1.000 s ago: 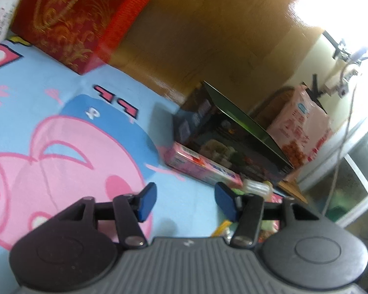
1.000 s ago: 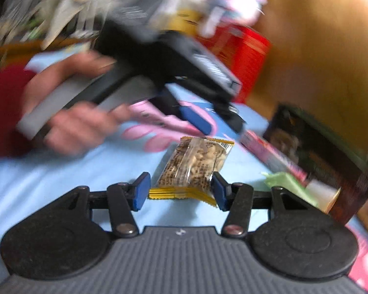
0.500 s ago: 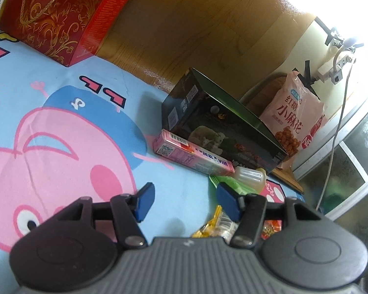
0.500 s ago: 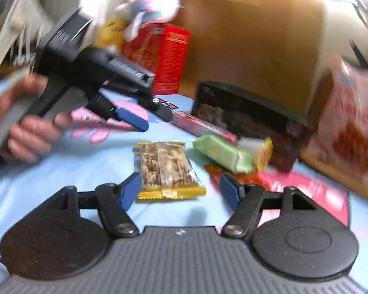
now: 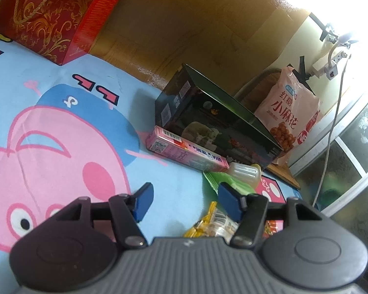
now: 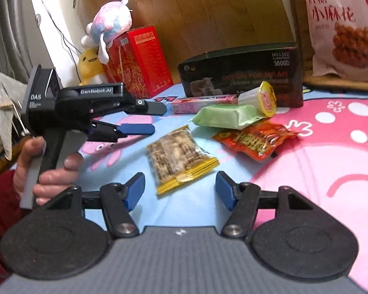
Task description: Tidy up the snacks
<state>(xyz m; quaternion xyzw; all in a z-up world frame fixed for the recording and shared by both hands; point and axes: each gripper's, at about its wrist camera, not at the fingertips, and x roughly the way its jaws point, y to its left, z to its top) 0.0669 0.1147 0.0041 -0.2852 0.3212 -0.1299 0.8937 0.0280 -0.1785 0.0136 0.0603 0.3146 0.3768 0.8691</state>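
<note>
A yellow-edged cereal bar packet [image 6: 179, 155] lies on the blue cartoon mat [image 6: 184, 210], just ahead of my open, empty right gripper [image 6: 180, 191]. A red snack pouch [image 6: 254, 140], a green packet [image 6: 227, 116], a jelly cup [image 6: 260, 98] and a pink box [image 6: 203, 103] lie beyond it. My left gripper [image 5: 185, 202] is open and empty above the mat; the cereal bar packet [image 5: 213, 225] shows under its right finger. The left gripper also shows in the right wrist view [image 6: 144, 118], left of the snacks.
A dark green box [image 5: 216, 122] stands behind the pink box [image 5: 186, 154]. A red gift box [image 5: 51, 12] stands at the back left with plush toys [image 6: 110, 27]. A large pink snack bag [image 5: 289, 112] leans at the back right. A wooden wall lies behind.
My right gripper has swung right and pulled back, so the cereal bar lies farther ahead and more snacks show. My left gripper has shifted slightly toward the boxes.
</note>
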